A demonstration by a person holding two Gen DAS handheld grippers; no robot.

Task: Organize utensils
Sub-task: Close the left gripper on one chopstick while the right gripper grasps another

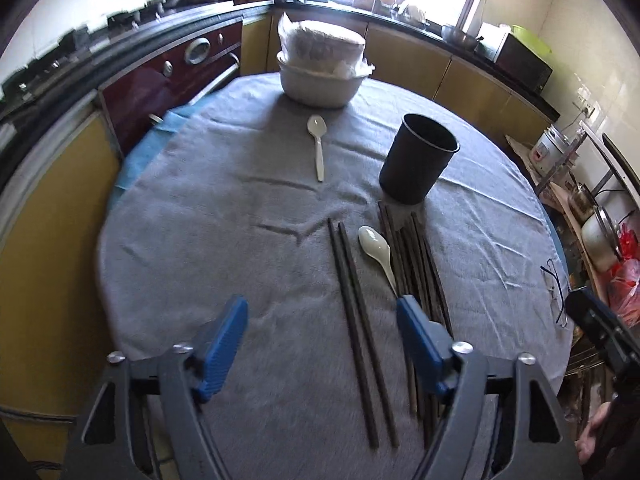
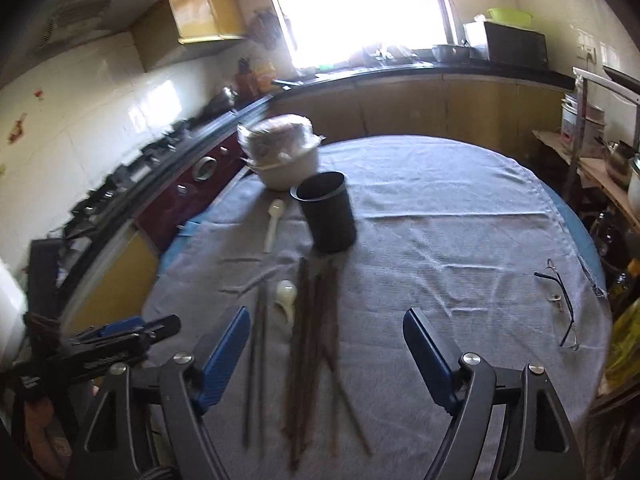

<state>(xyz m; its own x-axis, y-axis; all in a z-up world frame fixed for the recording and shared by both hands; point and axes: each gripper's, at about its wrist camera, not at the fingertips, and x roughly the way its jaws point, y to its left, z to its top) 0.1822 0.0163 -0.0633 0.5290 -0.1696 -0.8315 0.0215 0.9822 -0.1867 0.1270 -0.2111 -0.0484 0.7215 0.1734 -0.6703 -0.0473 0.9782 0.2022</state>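
Your left gripper (image 1: 322, 354) straddles the loose pair of chopsticks (image 1: 360, 332): its jaws stand partly apart with nothing in them, the blue ribbed pads (image 1: 222, 350) clear of the sticks on both sides. That pair lies lengthwise along the line your fingers point, from the near edge of the table (image 1: 200, 208) toward its middle, so closing as you are would squeeze them across their width; this hand looks the better placed for them. Your right gripper (image 2: 326, 356) is also wide and empty, hovering over the near ends of the bundle (image 2: 310, 352), which lies just right of the pair, runs the same way and fans out slightly toward you. Its far ends stop at the foot of the cup (image 2: 326, 212), a dark, smooth-walled cylinder standing upright near the middle of the table, mouth open. Between pair and bundle lies a glossy cream spoon (image 1: 378, 250), bowl toward the cup, its handle tip close to your left gripper's right finger. A second, paler plastic spoon (image 1: 318, 144) lies farther off, between the cup and the wrapped bowls (image 1: 320, 68) at the far edge. The cloth is grey, soft and creased, so thin hard sticks may sit low in the nap. Wire-framed glasses (image 2: 560, 304) lie near the right edge, well apart from everything.
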